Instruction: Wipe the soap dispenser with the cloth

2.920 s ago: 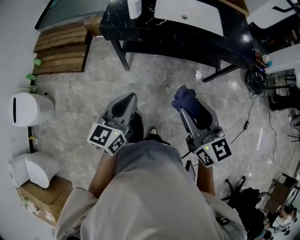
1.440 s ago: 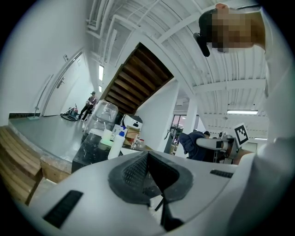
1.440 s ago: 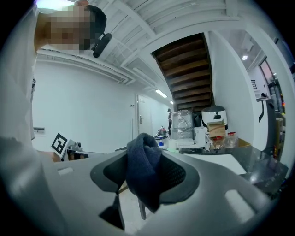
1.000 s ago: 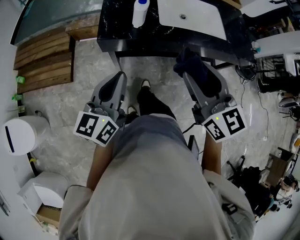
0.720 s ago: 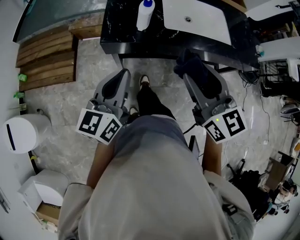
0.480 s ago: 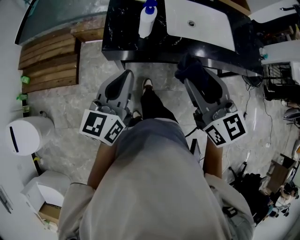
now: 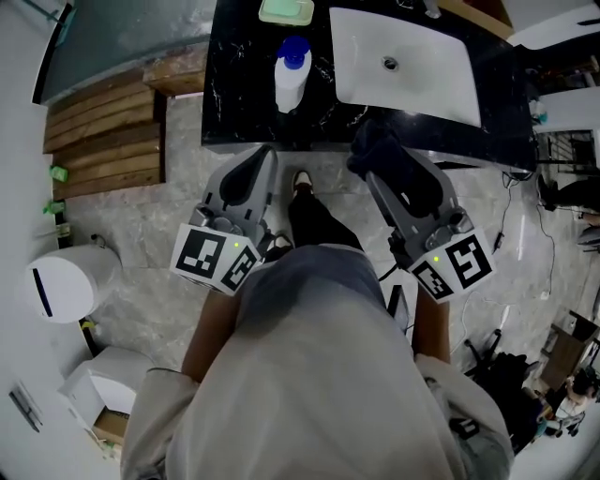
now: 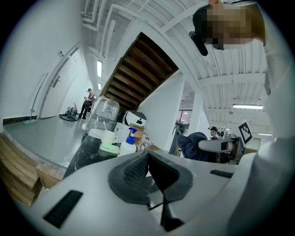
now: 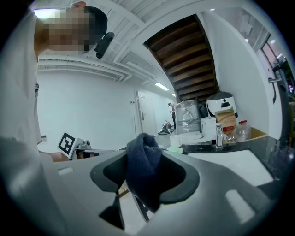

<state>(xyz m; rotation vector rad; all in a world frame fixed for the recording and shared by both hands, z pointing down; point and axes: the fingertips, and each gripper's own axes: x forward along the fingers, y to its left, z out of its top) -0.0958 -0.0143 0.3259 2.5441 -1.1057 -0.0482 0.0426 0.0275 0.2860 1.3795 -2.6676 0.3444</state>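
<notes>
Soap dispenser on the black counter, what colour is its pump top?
Blue pump top on a white soap dispenser bottle; the head view shows it best.

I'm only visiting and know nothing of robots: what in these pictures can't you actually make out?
- Soap dispenser: in the left gripper view its base is hidden behind the left gripper. In the head view its label is too small to read.
- Right gripper: in the right gripper view its pads are covered by the cloth.
- Green item and tap: in the head view both are cut off by the top edge.

Dark blue cloth [image 9: 144, 159] between the right tool's [image 9: 145, 177] closed jaws, white sink [image 9: 230, 168] beyond.
</notes>
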